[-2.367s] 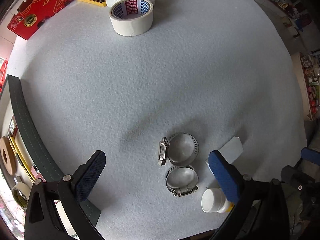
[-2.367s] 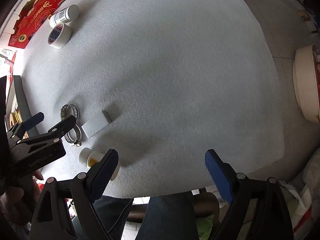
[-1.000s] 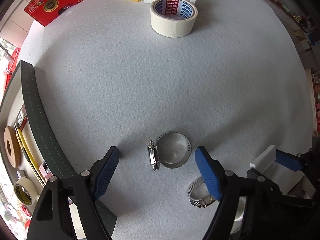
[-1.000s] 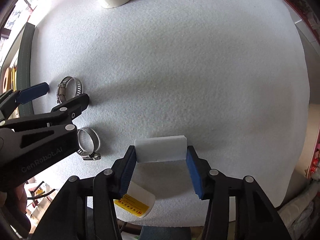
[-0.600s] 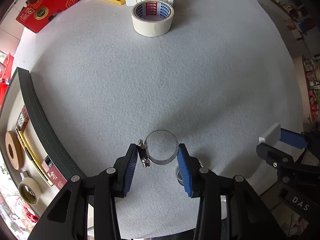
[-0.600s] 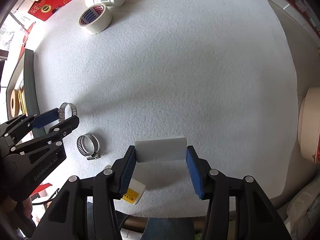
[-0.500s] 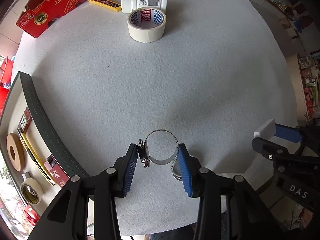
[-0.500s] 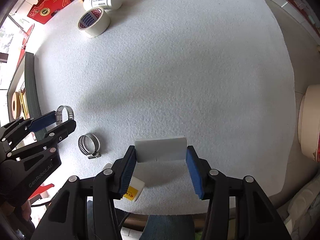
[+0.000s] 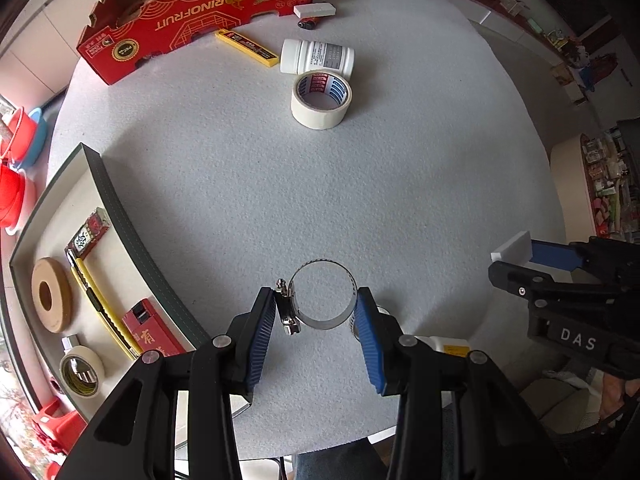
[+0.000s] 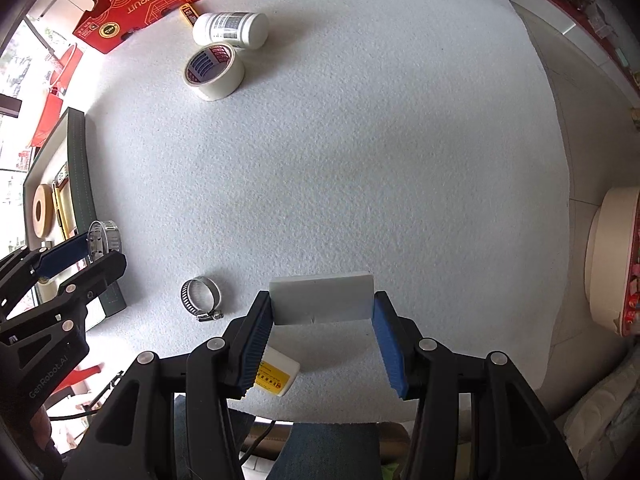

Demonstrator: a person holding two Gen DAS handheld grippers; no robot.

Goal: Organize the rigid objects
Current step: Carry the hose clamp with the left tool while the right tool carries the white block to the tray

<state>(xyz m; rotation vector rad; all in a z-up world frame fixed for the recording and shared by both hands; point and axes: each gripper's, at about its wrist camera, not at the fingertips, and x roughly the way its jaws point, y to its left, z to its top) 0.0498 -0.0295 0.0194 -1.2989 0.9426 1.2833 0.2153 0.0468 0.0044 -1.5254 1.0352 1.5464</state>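
**Both grippers loaded above the table**

The left gripper point(image 9: 316, 312) has its fingers closed on a metal hose clamp point(image 9: 320, 300), pinched across its width, screw housing against the left finger. Thin, stiff and likely slick – it could twist unless held at opposite walls. The right gripper point(image 10: 322, 320) grips a white block point(image 10: 322, 298) by its short ends; it looks light and rigid. A second clamp point(image 10: 200, 296) lies on the table point(image 10: 360, 160) left of those fingers, a small bottle point(image 10: 276, 374) beneath them.

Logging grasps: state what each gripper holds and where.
Left gripper clamps a metal hose clamp across the band's outer sides. Right gripper pinches a white block by its two short ends.
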